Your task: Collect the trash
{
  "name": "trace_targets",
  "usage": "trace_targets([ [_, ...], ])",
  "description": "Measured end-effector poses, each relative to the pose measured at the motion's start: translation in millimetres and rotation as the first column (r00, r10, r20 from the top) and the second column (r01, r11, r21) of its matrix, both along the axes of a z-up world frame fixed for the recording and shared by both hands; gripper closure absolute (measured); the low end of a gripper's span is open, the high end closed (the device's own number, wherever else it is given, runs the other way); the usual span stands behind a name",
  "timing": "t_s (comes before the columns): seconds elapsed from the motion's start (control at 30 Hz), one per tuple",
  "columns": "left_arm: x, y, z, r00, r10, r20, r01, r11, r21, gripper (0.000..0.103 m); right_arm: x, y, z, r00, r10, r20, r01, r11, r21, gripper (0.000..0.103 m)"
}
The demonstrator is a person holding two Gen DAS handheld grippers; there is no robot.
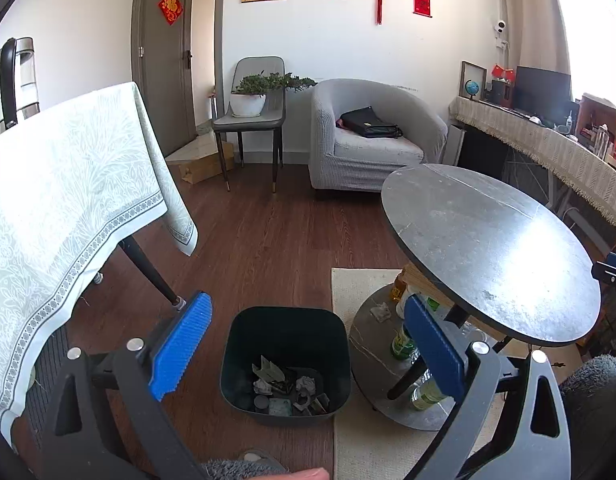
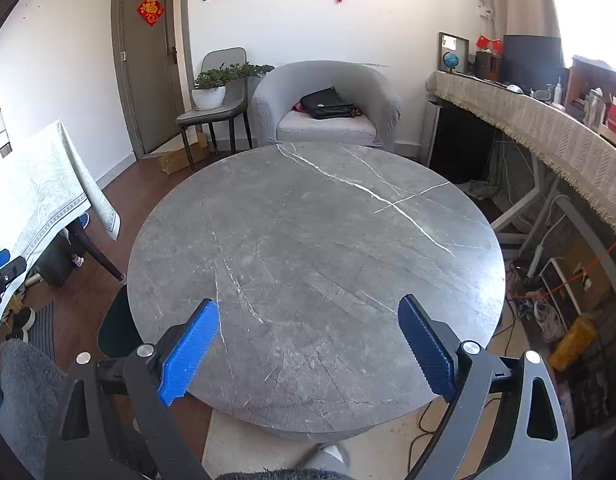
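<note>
A dark square trash bin [image 1: 286,322] stands on the wood floor with several crumpled papers and scraps [image 1: 288,392] in its bottom. My left gripper [image 1: 308,340] is open and empty, held above the bin, which sits between its blue pads [image 1: 180,346]. My right gripper [image 2: 308,344] is open and empty above the near edge of the round grey marble table [image 2: 316,248], whose top is bare. A sliver of the bin [image 2: 114,330] shows left of the table in the right wrist view. A small crumpled scrap [image 1: 381,312] lies on the table's lower shelf.
A table with a pale green cloth [image 1: 60,200] stands at left. The round table [image 1: 488,256] is to the right of the bin, with bottles [image 1: 402,344] on its lower shelf. A grey armchair [image 1: 372,140], a chair with a plant [image 1: 252,100] and a cluttered desk [image 2: 548,128] lie beyond.
</note>
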State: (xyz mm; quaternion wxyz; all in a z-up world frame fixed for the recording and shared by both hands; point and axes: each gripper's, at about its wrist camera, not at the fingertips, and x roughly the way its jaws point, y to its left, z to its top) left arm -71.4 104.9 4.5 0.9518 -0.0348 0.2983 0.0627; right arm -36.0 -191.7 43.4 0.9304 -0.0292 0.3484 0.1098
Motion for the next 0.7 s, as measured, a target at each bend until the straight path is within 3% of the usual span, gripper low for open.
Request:
trace_targets([
  [0.2,-2.5,-7.2,-3.1,1.0,0.0,-0.007,0.0,0.999,0.037,0.004,-6.8,-3.0,-1.8,0.999,0.04,0.01,-0.039,0.999,-0.025,0.008],
  [0.4,-3.2,4.0,-10.8,0.999,0.028,-0.047,-0.03,0.999,-0.025,0.004,-10.1,-12.8,1.7,0.997,0.075,0.031,-0.076,0.995,0.059,0.006],
  [0.7,1.4,1.6,-14.3,0.997,0.018,-0.075,-0.02,0.999,-0.034,0.004,-13.4,3.0,0.2,0.988,0.152,0.024,-0.152,0.988,0.017,0.006],
])
